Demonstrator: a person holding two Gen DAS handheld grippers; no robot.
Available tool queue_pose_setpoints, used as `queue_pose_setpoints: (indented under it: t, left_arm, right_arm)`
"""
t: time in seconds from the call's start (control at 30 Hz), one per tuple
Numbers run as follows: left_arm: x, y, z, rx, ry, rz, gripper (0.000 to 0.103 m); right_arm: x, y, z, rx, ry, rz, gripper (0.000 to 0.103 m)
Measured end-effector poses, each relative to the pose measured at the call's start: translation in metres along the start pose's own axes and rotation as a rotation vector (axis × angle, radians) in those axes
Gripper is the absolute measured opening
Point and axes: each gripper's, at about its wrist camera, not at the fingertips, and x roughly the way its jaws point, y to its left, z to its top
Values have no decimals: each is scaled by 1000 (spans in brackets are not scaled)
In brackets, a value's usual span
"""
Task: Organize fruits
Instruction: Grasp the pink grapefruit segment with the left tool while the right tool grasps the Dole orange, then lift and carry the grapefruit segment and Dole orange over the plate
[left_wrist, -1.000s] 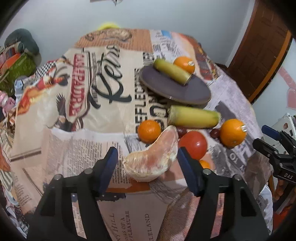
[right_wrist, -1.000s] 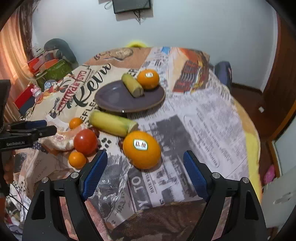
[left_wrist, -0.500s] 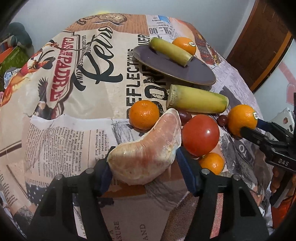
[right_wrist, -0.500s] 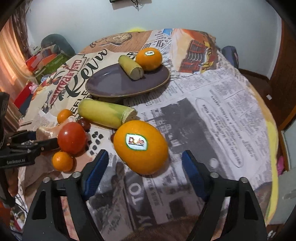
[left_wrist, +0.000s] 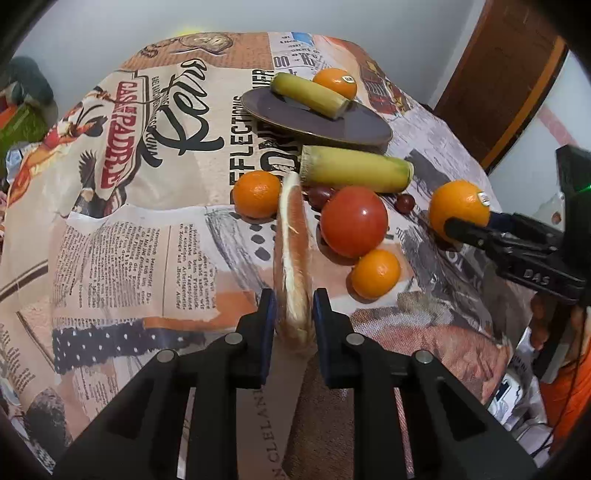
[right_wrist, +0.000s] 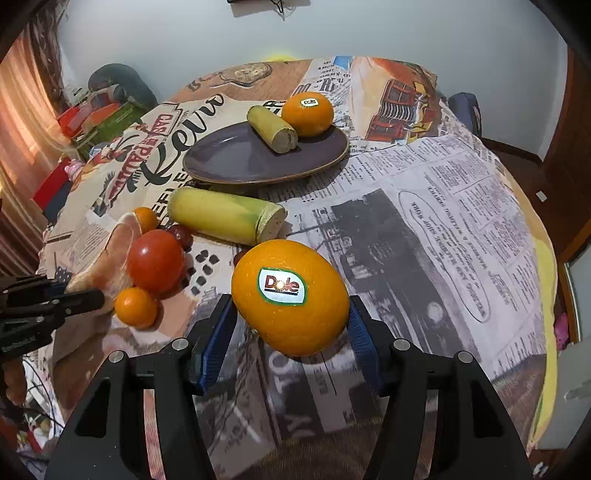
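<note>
My left gripper (left_wrist: 293, 314) is shut on a peeled pomelo wedge (left_wrist: 293, 258), turned on edge at the table's near side. My right gripper (right_wrist: 290, 328) has closed around a large Dole orange (right_wrist: 290, 295), with both blue pads touching its sides. A purple plate (right_wrist: 236, 158) at the back holds a short corn piece (right_wrist: 271, 129) and another Dole orange (right_wrist: 307, 112). A longer corn cob (right_wrist: 225, 215), a red tomato (right_wrist: 157, 260), two small tangerines (right_wrist: 136, 307) (left_wrist: 257, 192) and dark grapes (left_wrist: 319, 194) lie in front of the plate.
The round table is covered by a newspaper-print cloth (right_wrist: 443, 221). Boxes and cushions (right_wrist: 103, 107) lie left of the table. A wooden door (left_wrist: 498, 74) stands at the right in the left wrist view.
My left gripper closed on the pomelo wedge, which turned from flat onto its edge. My right gripper moved forward and closed around the large orange.
</note>
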Motion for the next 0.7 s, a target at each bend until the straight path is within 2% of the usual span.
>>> queue_pose_setpoints:
  t: [0.17, 0.3, 0.53, 0.7]
  left_arm:
    - [8, -2, 11, 21, 24, 3, 24]
    - [28, 1, 23, 20, 75, 4, 25]
    - [44, -4, 40, 48, 79, 11, 26]
    - [43, -1, 40, 39, 64, 1, 26]
  right_arm:
    - [-10, -4, -2, 11, -12, 1, 57]
    - [-13, -5, -1, 7, -17, -4, 57]
    - [-9, -5, 0, -4, -14, -7, 57]
    - [-8, -5, 1, -2, -14, -1, 57]
